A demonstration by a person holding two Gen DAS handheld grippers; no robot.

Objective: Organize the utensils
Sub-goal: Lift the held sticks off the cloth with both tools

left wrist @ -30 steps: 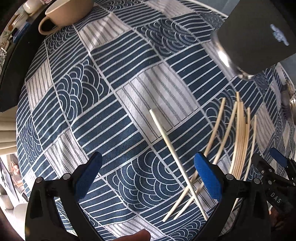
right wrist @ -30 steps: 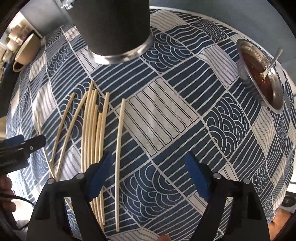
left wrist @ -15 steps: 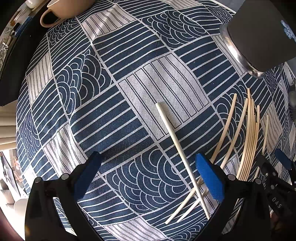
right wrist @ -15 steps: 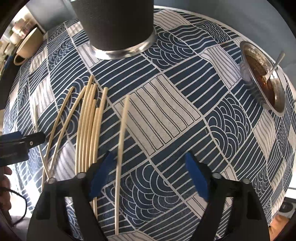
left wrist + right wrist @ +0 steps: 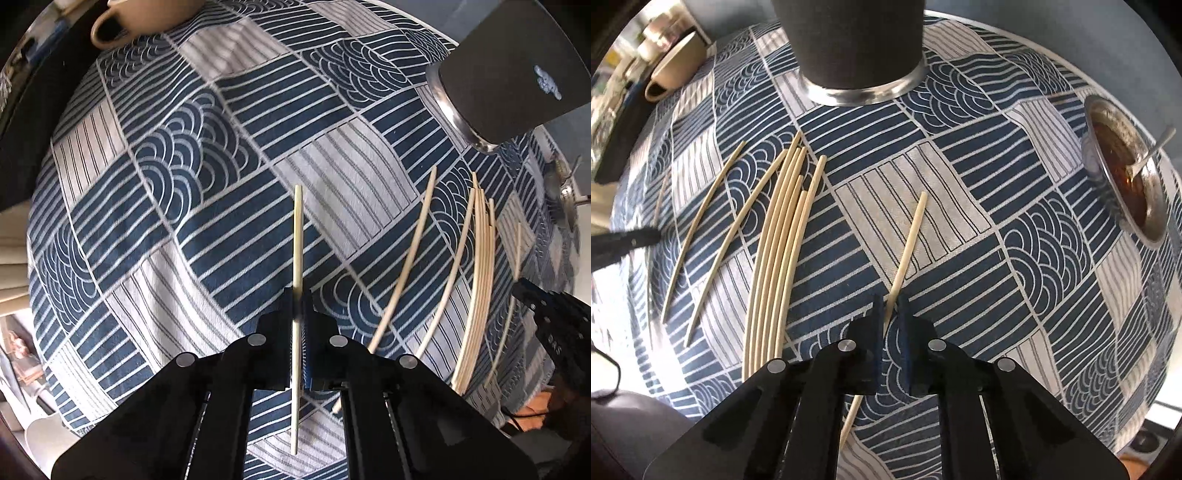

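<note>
Now my left gripper [image 5: 298,314] is closed on one pale wooden chopstick [image 5: 297,236]. My right gripper [image 5: 891,314] also pinches a pale wooden stick [image 5: 909,243], above the blue patterned cloth [image 5: 960,155].

I see navy-and-white wave and stripe patchwork tablecloth [image 5: 207,177], pale cream chopsticks [image 5: 779,236], charcoal holder [image 5: 857,40] with silver base, beige mug [image 5: 147,18], reddish-brown sauce bowl [image 5: 1123,173]

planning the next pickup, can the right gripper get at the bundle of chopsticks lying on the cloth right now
Probably not yet: the right gripper is shut on a single chopstick, so its jaws are occupied. The bundle itself lies uncovered beside it.
</note>
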